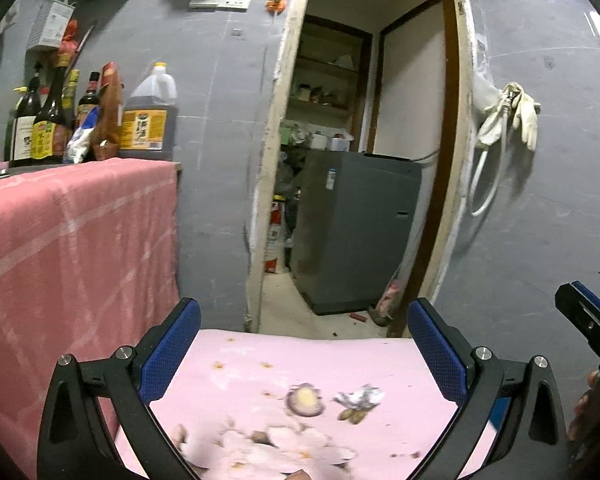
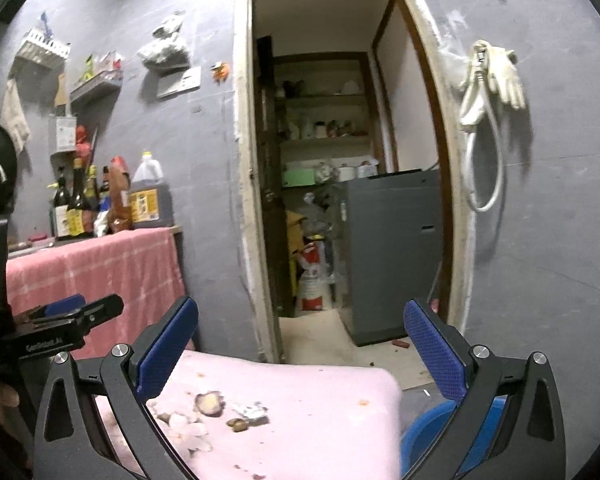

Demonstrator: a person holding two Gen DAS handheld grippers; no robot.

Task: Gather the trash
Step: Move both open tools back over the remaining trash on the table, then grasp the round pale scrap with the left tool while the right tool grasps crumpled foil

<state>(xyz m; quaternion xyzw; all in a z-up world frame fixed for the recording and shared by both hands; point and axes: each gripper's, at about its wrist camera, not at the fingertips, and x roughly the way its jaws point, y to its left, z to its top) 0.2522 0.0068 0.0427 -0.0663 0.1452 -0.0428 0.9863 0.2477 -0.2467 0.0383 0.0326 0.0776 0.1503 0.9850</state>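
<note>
Now both grippers, left (image 1: 304, 344) & right (image 2: 300, 346), spread apart w/ nothing held, above pink table (image 2: 340, 420); crumpled silver foil wrapper (image 2: 253, 411) & brown peel scraps (image 2: 238, 424) lie below, btwn fingers.

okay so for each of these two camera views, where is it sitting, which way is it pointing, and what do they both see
Left wrist: sits on the left gripper, facing the doorway over the pink table; its open blue fingers, the right gripper's tip at right.
Right wrist: sits on the right gripper, slightly farther right, facing the same doorway; its open fingers, the left gripper at left, blue bin below.
Shared: scraps on the table, grey appliance, hanging gloves, bottles.
</note>
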